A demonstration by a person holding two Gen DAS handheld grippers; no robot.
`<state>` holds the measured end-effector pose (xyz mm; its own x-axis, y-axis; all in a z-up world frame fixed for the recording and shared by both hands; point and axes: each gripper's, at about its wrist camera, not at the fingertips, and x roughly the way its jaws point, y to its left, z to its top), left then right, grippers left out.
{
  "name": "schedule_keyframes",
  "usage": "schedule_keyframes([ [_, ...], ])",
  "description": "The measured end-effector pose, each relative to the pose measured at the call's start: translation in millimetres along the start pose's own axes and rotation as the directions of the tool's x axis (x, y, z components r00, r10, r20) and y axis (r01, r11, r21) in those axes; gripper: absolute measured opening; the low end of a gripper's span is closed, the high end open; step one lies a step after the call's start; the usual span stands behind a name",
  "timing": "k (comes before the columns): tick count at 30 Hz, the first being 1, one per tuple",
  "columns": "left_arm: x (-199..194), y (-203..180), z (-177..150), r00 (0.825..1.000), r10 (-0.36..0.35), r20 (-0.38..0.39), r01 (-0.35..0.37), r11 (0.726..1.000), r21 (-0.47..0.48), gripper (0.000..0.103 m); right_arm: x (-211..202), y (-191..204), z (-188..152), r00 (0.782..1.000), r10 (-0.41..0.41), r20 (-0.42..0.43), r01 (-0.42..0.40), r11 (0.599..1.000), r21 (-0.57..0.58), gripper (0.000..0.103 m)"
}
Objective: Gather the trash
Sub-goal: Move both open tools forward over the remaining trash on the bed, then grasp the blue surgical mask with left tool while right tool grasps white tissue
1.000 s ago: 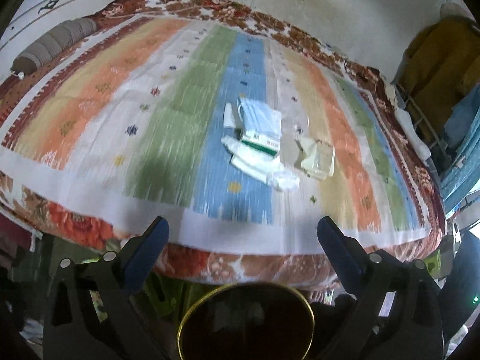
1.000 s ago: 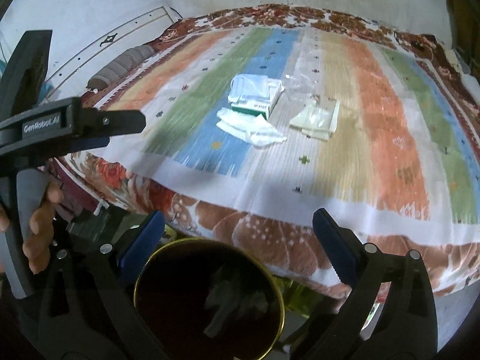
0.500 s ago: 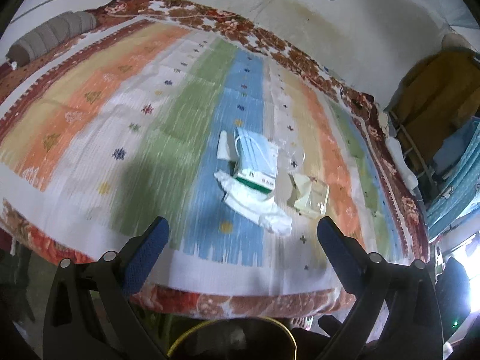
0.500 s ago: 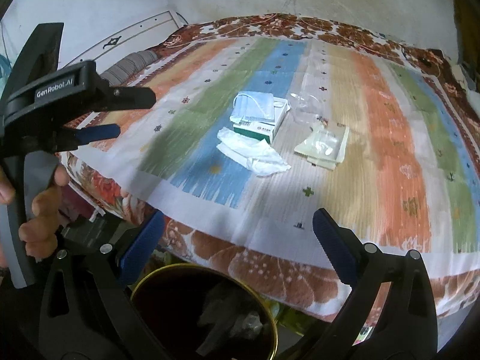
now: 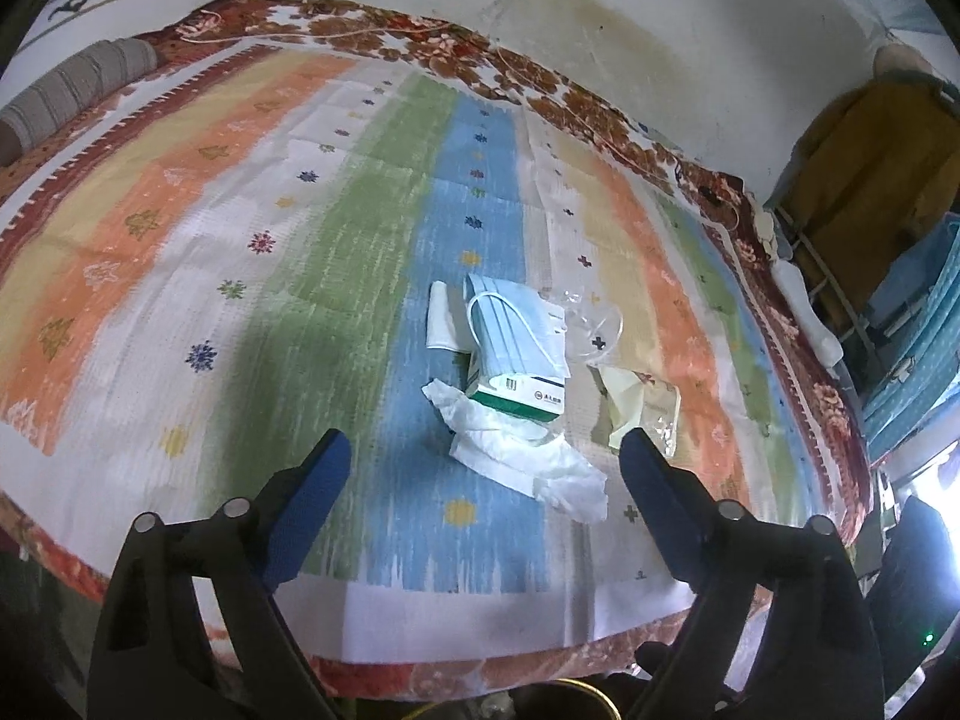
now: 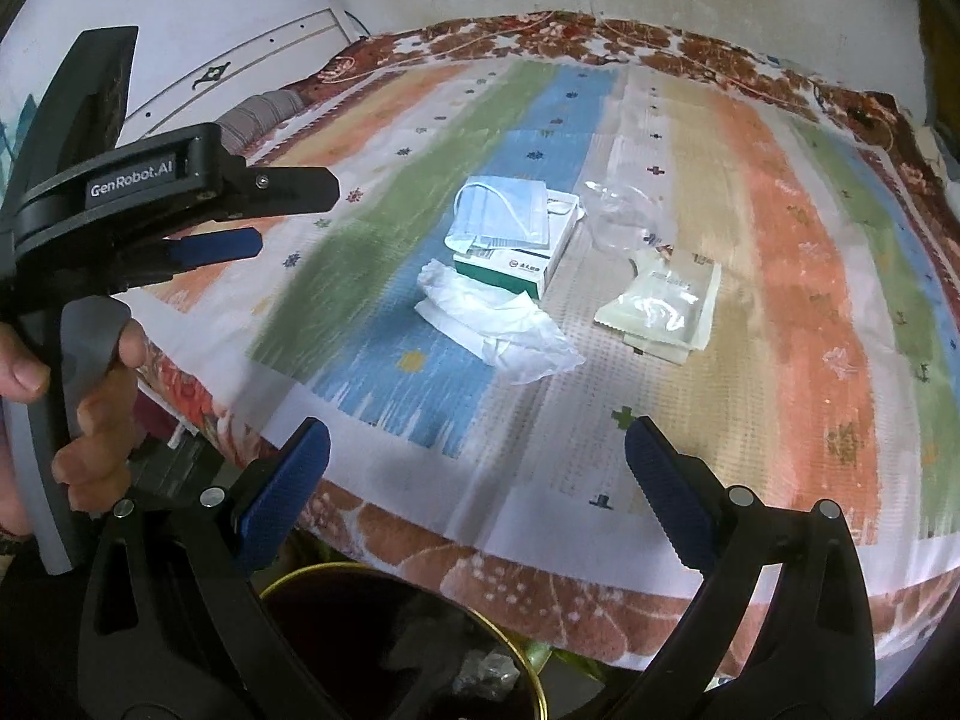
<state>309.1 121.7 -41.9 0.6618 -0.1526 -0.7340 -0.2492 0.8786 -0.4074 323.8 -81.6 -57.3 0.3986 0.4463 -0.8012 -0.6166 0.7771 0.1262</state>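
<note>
Nothing is collected yet: crumpled tissue (image 5: 522, 456), face mask (image 5: 516, 336) on its box (image 5: 519, 396), and wrappers (image 6: 660, 306) lie ahead of both tongs. The left gripper (image 5: 480, 474) is empty, its jaws closing slightly; the right gripper (image 6: 477, 456) gapes, released.

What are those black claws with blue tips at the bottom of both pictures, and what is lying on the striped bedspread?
No robot here: a person holds a hand-held two-finger gripper in each hand, each with a camera looking along its fingers. One picture is from the left gripper, whose jaws are closing slightly with nothing between them. The other is from the right gripper, open and empty; it also shows the person's hand on the left tool. On the striped bedspread lie a blue face mask atop a white-and-green carton, crumpled white tissue, a clear plastic packet and clear wrap. A dark gold-rimmed bin stands below.
</note>
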Motion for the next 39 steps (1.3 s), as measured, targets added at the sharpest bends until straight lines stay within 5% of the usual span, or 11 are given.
schedule_keyframes([
  [11,36.7,14.1,13.3,0.995,-0.065,-0.078,0.061,0.997,-0.054,0.076,35.0,4.8,13.6,0.999,-0.028,-0.044,0.024,0.996,-0.090,0.088],
  [26,72.2,27.2,33.3,0.989,-0.115,-0.091,0.108,0.991,-0.081,0.070,77.4,-7.7,29.3,0.993,-0.013,-0.116,-0.001,0.993,-0.121,0.076],
  [39,109.2,12.8,41.6,0.983,-0.129,-0.129,0.124,0.991,-0.046,0.061,106.8,-16.0,33.9,0.986,-0.025,-0.162,0.005,0.992,-0.124,0.048],
])
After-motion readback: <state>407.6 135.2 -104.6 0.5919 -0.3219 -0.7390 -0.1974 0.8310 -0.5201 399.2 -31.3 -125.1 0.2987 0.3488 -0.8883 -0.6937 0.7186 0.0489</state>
